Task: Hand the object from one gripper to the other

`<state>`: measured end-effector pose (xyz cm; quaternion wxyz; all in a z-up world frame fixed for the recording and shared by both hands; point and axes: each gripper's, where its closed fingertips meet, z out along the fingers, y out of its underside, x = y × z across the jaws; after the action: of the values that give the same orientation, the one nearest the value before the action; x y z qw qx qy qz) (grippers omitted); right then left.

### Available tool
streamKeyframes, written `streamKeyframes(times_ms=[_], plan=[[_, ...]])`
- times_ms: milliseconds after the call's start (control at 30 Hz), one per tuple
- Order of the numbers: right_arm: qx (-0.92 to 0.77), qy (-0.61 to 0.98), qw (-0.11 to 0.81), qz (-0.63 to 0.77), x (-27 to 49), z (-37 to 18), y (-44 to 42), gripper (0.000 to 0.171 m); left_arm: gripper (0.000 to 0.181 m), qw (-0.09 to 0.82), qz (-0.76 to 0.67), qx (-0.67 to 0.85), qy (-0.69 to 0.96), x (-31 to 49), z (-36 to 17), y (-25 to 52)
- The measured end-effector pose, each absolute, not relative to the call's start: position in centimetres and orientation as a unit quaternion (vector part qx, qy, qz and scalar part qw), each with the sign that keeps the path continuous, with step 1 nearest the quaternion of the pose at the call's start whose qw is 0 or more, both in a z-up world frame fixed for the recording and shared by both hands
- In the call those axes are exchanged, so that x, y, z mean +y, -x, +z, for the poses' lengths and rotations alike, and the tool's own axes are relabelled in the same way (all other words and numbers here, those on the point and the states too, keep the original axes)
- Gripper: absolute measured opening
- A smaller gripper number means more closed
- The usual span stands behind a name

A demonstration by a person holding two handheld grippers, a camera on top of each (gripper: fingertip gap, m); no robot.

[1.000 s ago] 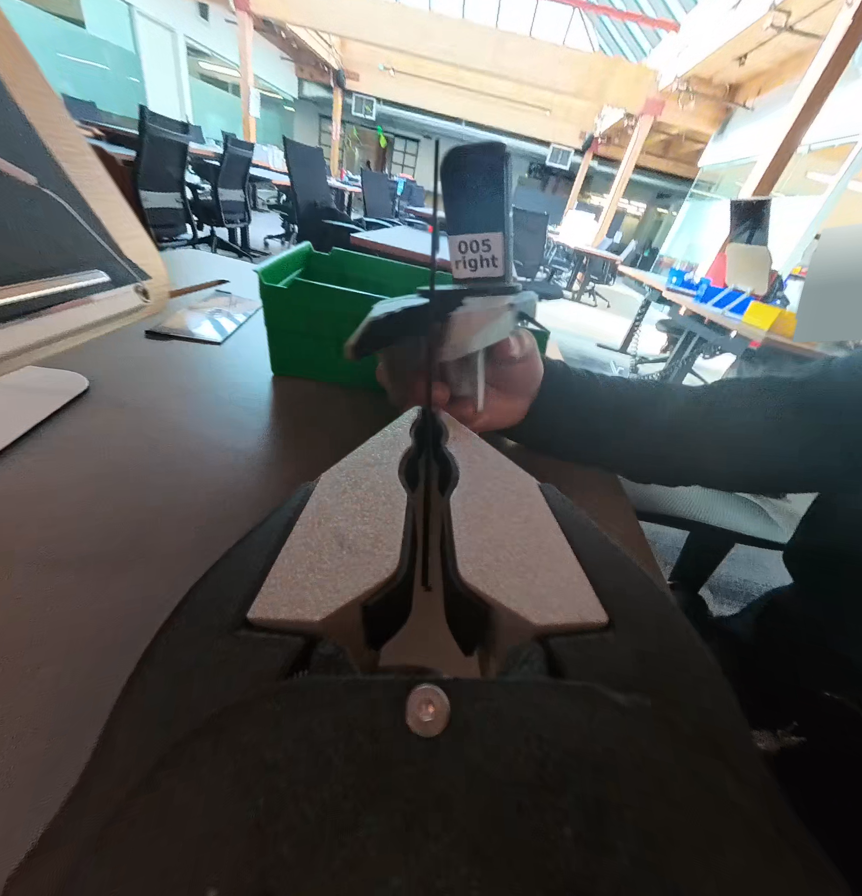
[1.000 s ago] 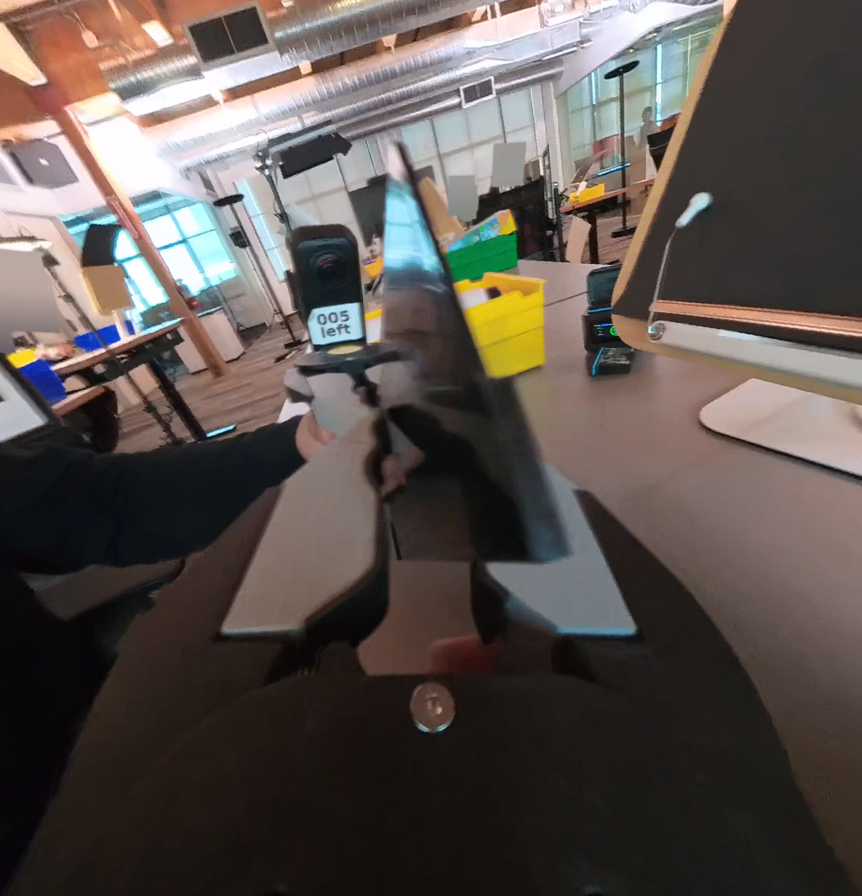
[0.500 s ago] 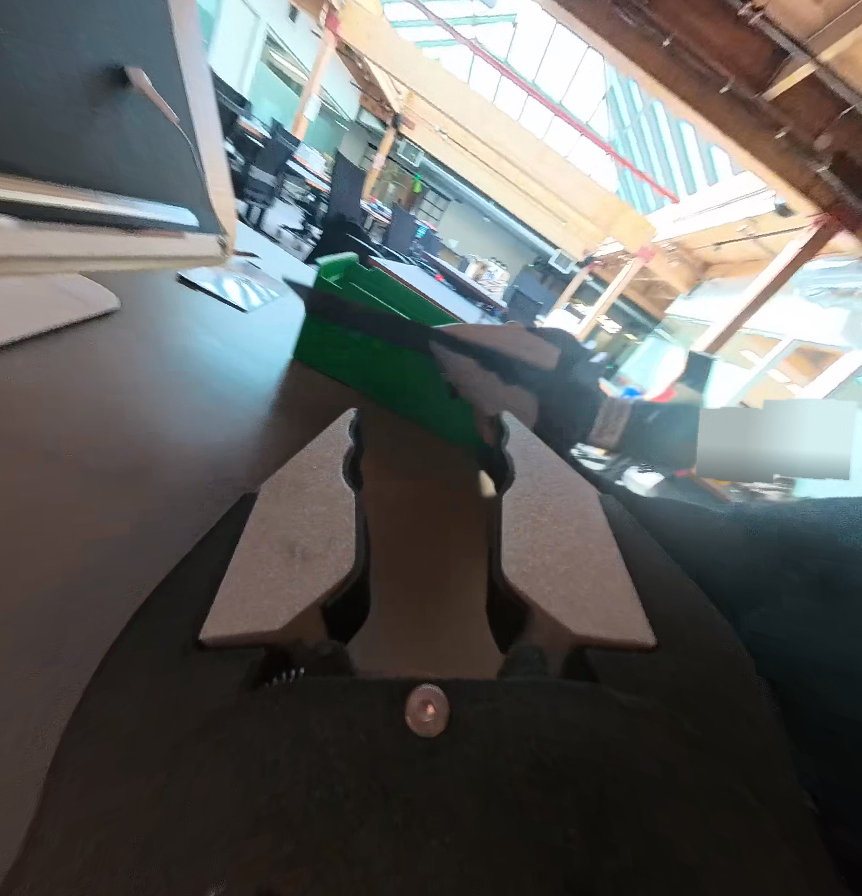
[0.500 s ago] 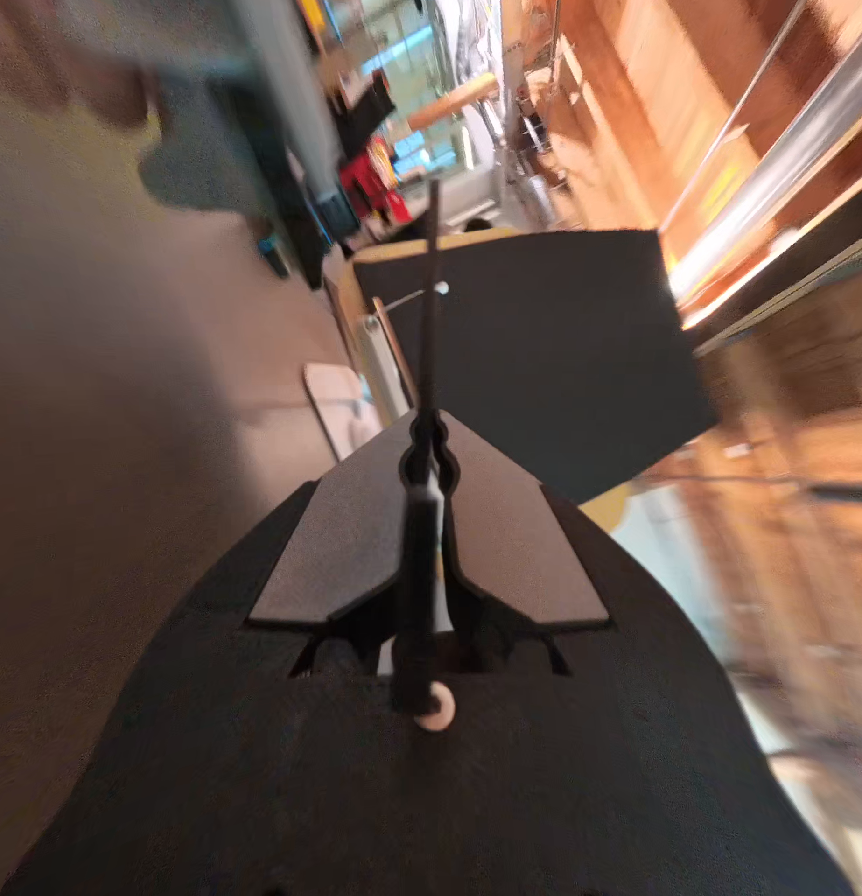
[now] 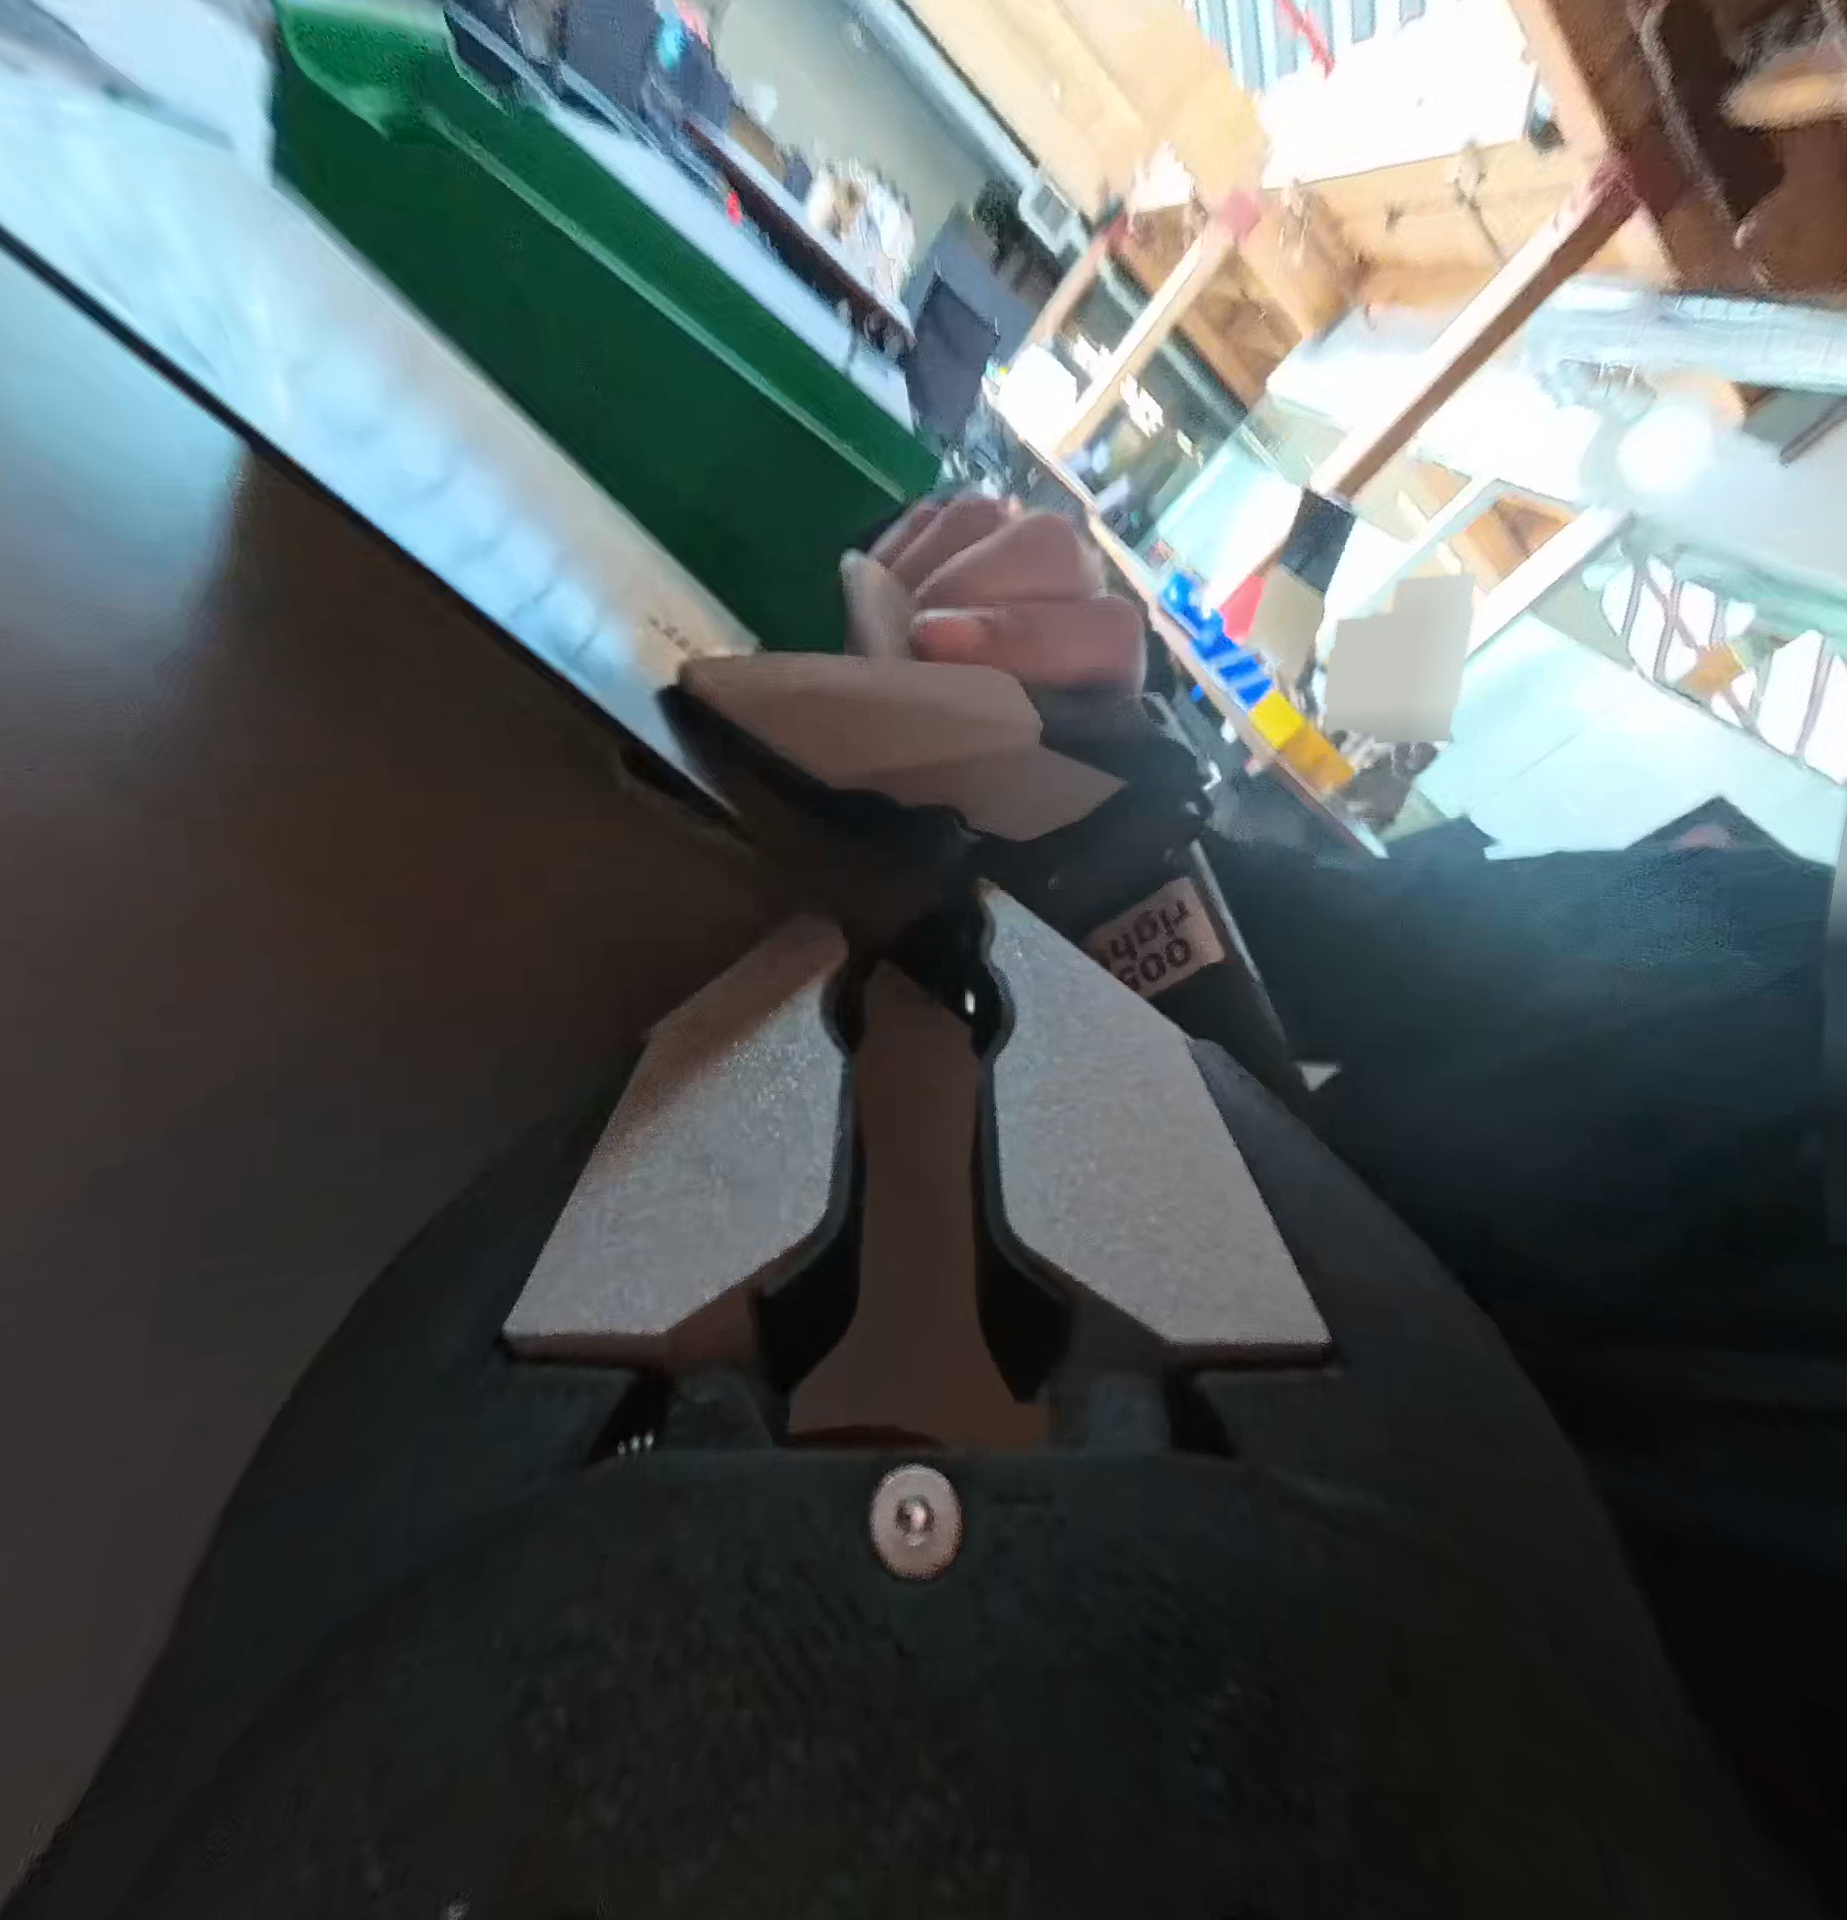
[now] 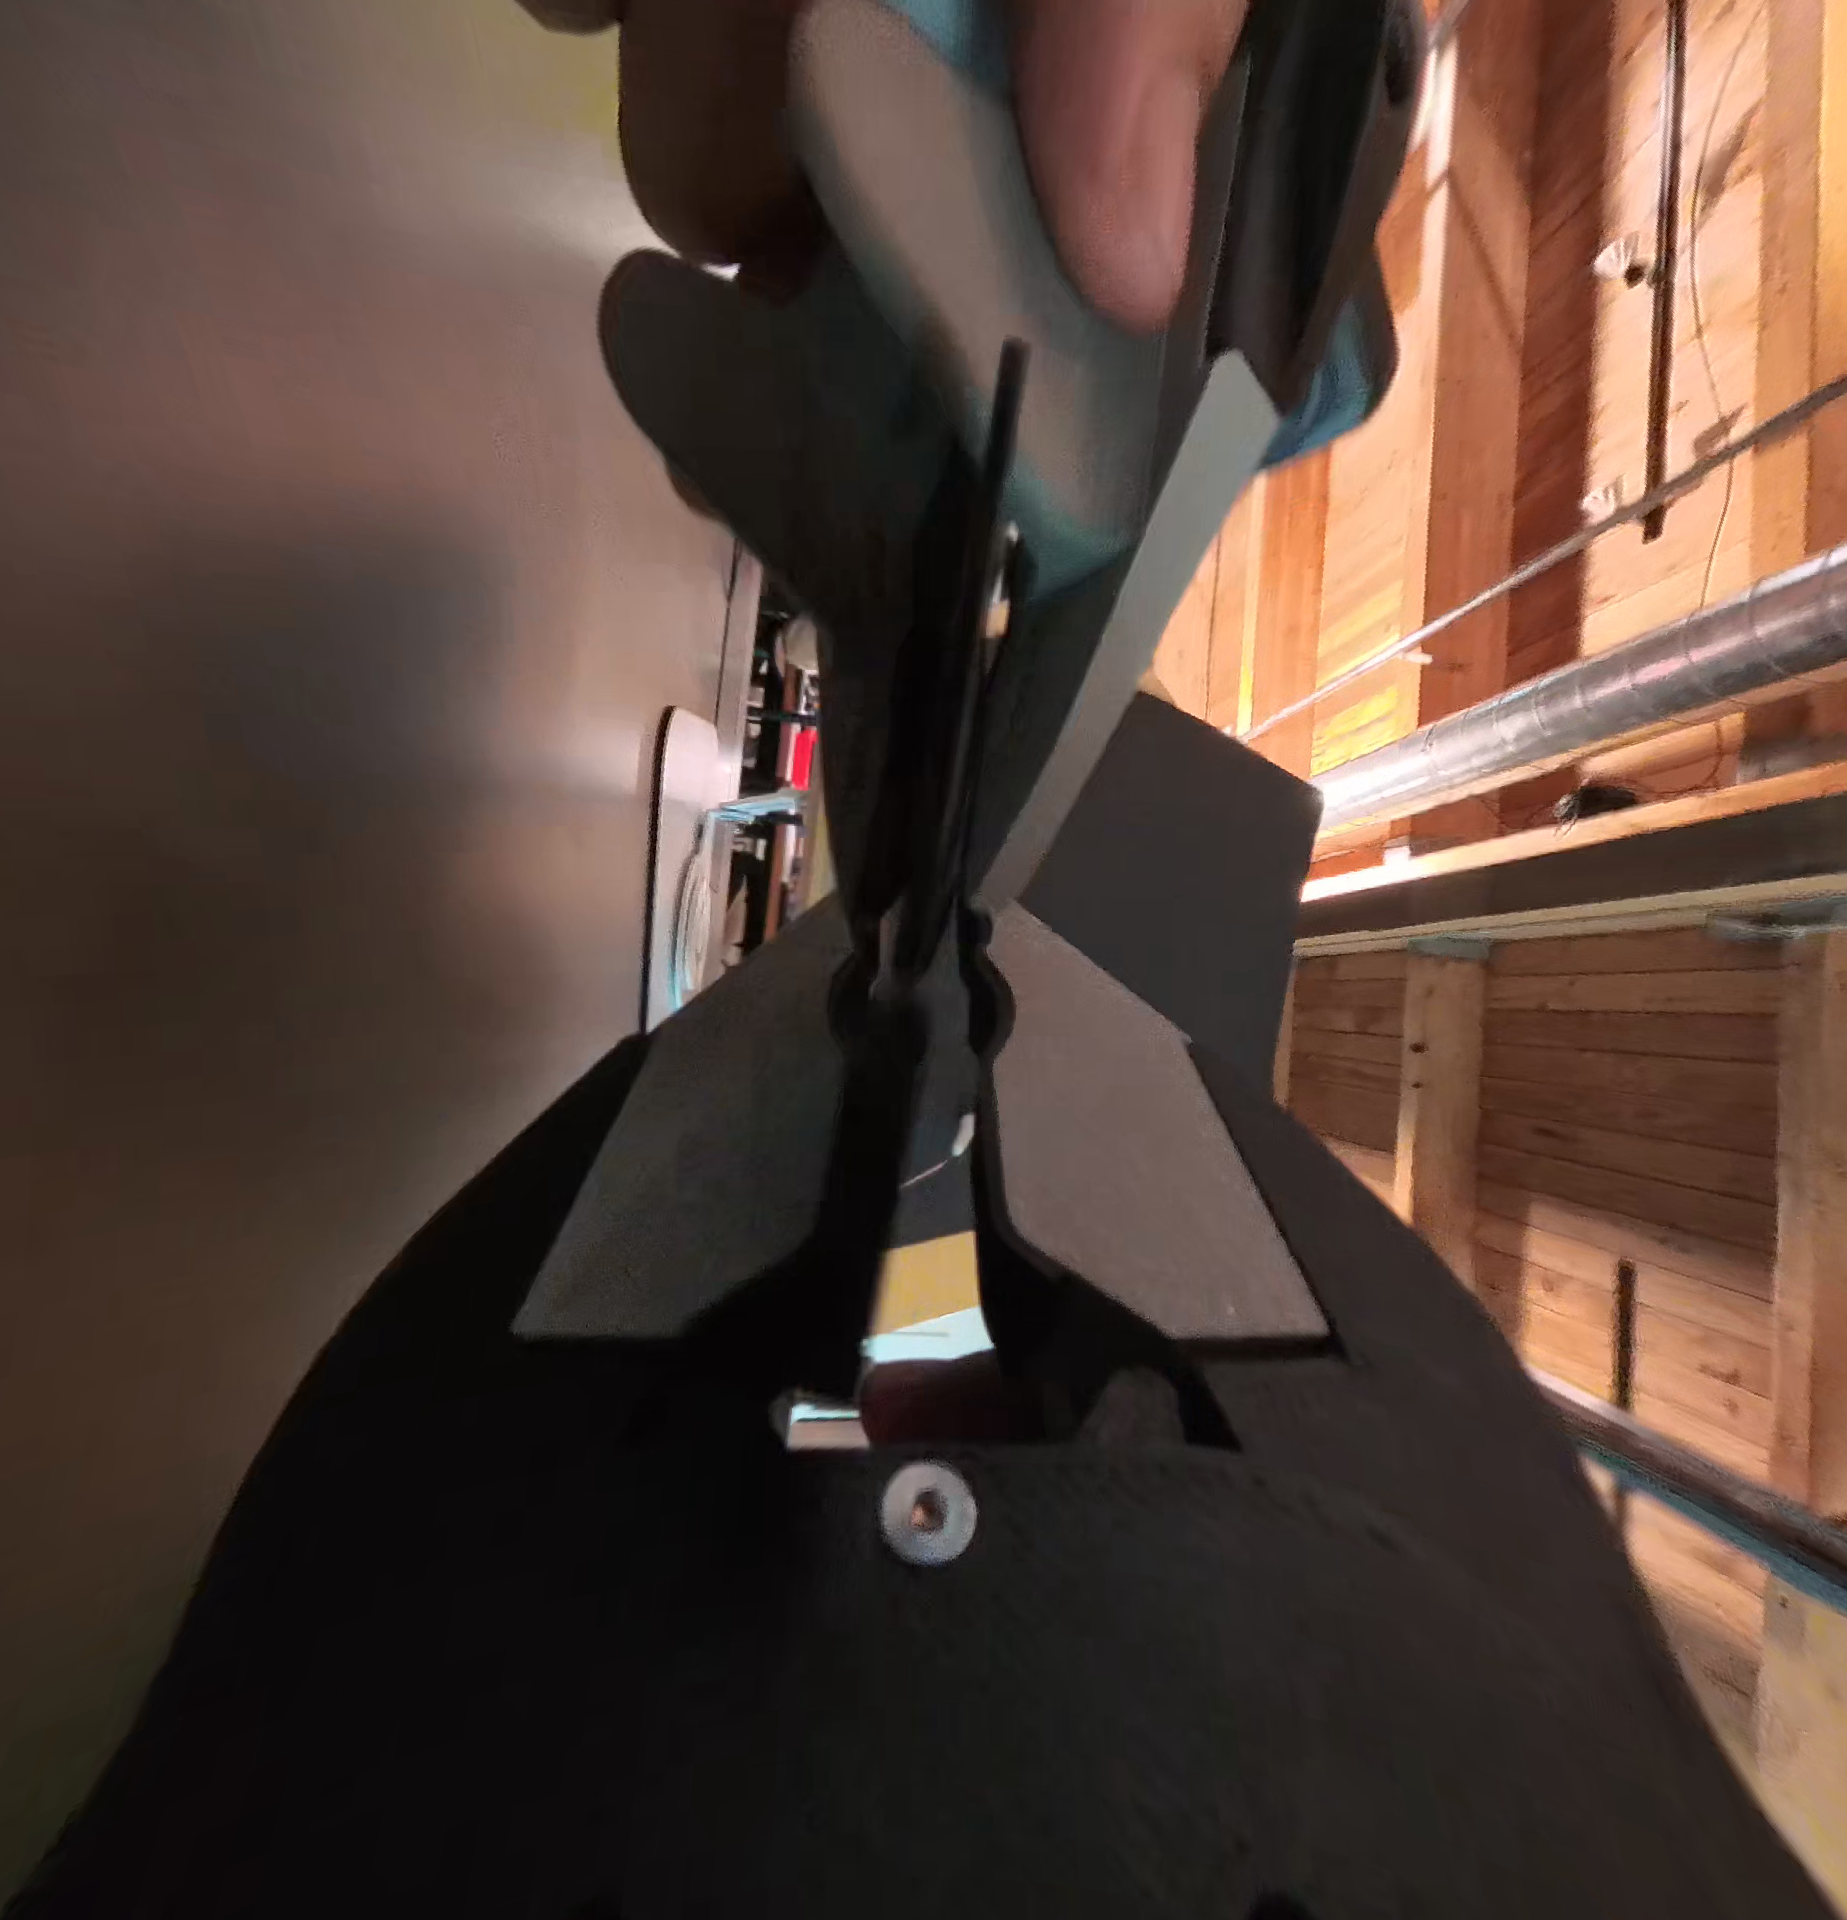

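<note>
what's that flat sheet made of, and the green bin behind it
sheet: thin, stiff and glossy, probably plastic or coated card. Its face mirrors the bright ceiling, and it looks black edge-on in the right wrist view.
green bin: likely moulded plastic, with even colour and a slight sheen, though blur leaves this open.

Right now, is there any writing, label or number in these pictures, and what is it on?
White label on the black device below the hand, upside down: printed characters, which I will not quote.
Tiny marks along the flat sheet edge: too blurred to read.
Right wrist view: none.
</note>
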<state>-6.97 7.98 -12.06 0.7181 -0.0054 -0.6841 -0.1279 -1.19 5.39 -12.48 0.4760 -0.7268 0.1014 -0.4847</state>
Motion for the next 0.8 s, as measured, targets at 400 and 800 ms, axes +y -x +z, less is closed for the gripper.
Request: streamKeyframes(times_ms=[400,800], plan=[[-0.687,0.313,0.581,0.303,10.9,-11.1,5.5,0.027,0.0,0.633,-0.319,0.108,0.696,5.6,-8.5,6.2],[-0.569,0.359,0.236,0.701,5.9,-6.5,2.8,0.0,0.0,0.55,-0.289,0.244,0.745,5.1,-12.8,0.6]])
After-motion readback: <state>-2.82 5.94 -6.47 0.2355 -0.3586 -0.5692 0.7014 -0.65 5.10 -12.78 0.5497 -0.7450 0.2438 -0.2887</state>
